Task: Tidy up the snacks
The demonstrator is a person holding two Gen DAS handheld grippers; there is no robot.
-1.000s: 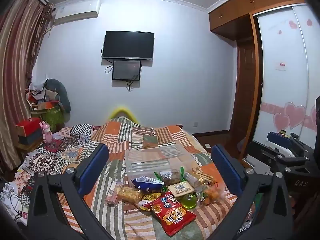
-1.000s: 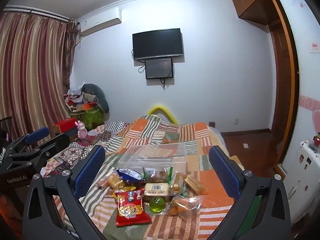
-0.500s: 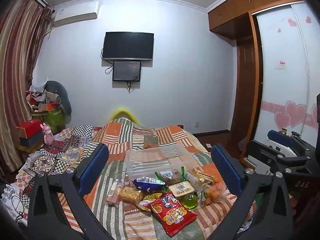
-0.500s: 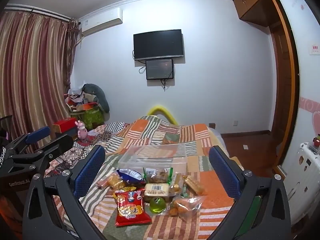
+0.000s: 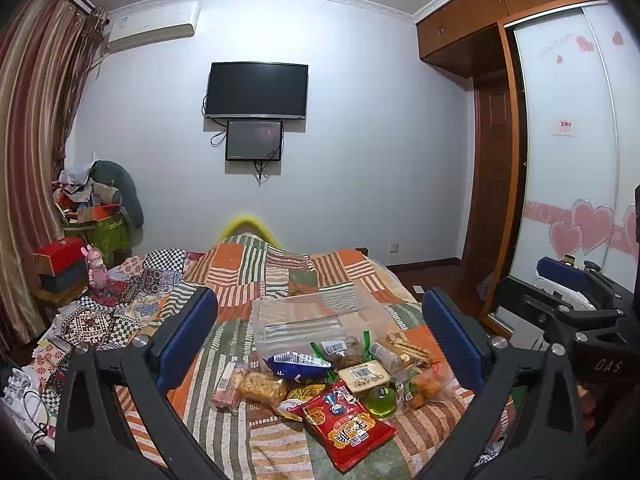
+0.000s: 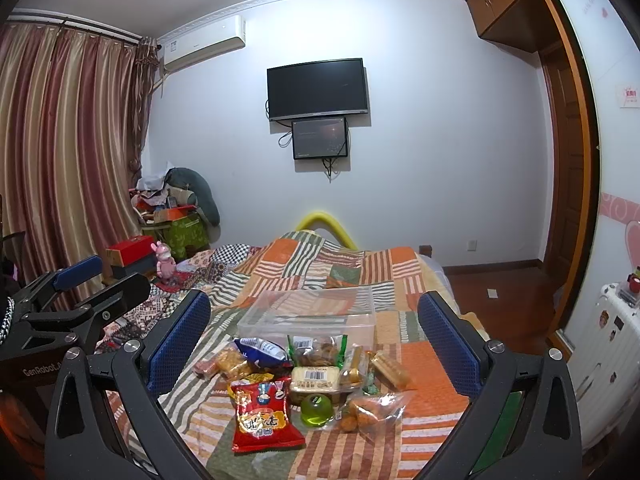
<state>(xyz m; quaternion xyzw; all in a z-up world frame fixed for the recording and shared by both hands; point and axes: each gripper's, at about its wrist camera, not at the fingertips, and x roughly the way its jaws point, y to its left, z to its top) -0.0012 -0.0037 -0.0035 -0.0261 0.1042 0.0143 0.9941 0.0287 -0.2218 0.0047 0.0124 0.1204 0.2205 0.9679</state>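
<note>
Snacks lie in a loose heap on the quilt (image 6: pixel 420 364), just in front of a clear bin (image 6: pixel 308 312) that looks empty. Nearest the cameras is a red bag (image 6: pixel 262 418), flat and puffed; it probably weighs little, crackles, and slides on its glossy film, so a pinch at the crimped top or bottom seam seems safer than squeezing the belly, which could crush what is inside. Beside it sits a green jelly cup (image 6: pixel 317 410), small, rounded and likely slick; gripping it across its sides, low down, should hold best. Touching that is a clear pouch of orange pieces (image 6: pixel 370 410), soft and floppy, best taken by its loose neck. Behind these a sealed tray with a barcode label (image 6: pixel 316 376) looks stiffer and could be clamped across its short sides. A blue bag (image 6: pixel 262 350) leans against the bin's front wall, with a biscuit pack with green ends (image 6: pixel 318 350) next to it and wrapped bars (image 6: pixel 390 366) on the right; small packets (image 6: pixel 228 362) lie on the left edge of the pile.

The right gripper (image 6: pixel 314 340) hangs above the heap with its fingers spread wide and nothing between them. The left gripper (image 5: pixel 320 338) is likewise released and empty, framing the same pile from the left. No snack is in the bin yet, so sorting seems barely begun.
</note>
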